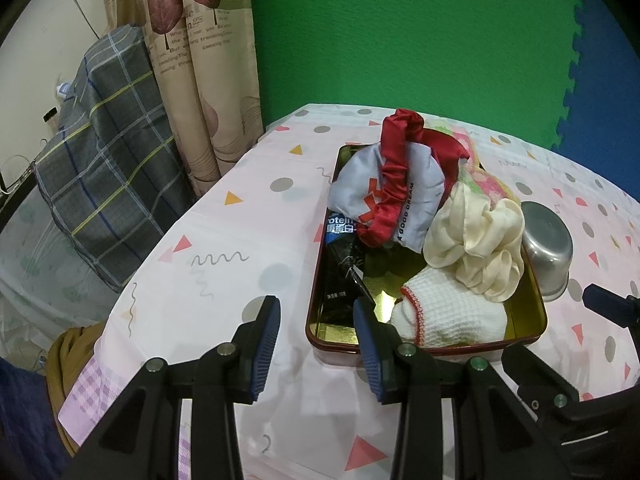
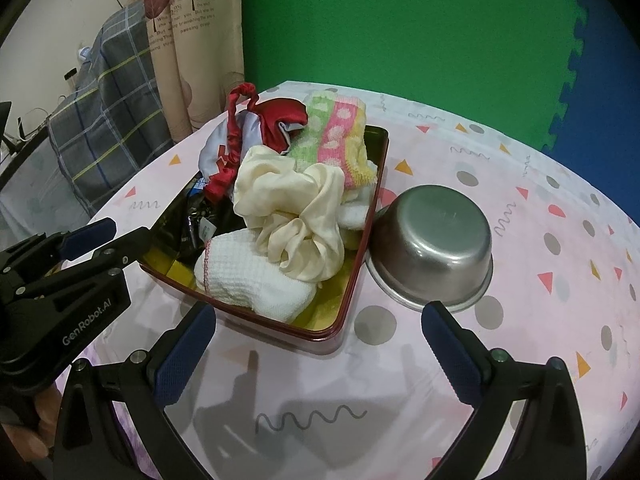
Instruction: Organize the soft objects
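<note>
Both hand-held grippers, left (image 1: 316, 344) and right (image 2: 316, 356), hover spread and empty before the tin (image 2: 362, 240), where a light, slippery cream scarf (image 2: 296, 216) lies heaped; pinch a raised fold.

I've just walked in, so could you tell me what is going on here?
A person holds two grippers over the table, both open and empty. The left gripper and right gripper hover before a red tin piled with a cream scrunchie, white cloth and striped towel. An upturned steel bowl sits beside it.
</note>
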Tool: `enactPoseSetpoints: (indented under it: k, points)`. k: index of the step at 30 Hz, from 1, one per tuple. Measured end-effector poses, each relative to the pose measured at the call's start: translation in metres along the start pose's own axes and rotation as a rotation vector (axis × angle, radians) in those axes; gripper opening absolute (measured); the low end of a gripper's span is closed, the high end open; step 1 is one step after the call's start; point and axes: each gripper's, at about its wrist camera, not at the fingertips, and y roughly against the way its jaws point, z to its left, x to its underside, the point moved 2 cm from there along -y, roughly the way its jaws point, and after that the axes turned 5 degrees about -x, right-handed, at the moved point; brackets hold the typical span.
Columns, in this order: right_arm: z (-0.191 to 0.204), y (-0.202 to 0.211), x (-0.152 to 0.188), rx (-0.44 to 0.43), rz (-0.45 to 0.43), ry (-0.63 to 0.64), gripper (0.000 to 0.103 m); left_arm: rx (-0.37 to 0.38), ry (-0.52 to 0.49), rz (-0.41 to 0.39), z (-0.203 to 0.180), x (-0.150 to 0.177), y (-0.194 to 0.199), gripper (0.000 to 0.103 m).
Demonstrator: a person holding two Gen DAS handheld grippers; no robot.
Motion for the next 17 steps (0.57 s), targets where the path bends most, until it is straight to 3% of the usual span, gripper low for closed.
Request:
enactPoseSetpoints:
  k: [17]
  points:
    - [0.0007,-0.0028,0.0028,-0.004,0.006,0.0,0.102,-0.008,-0.013,-0.018,-0.0019,-0.0018,0.0011,0.039]
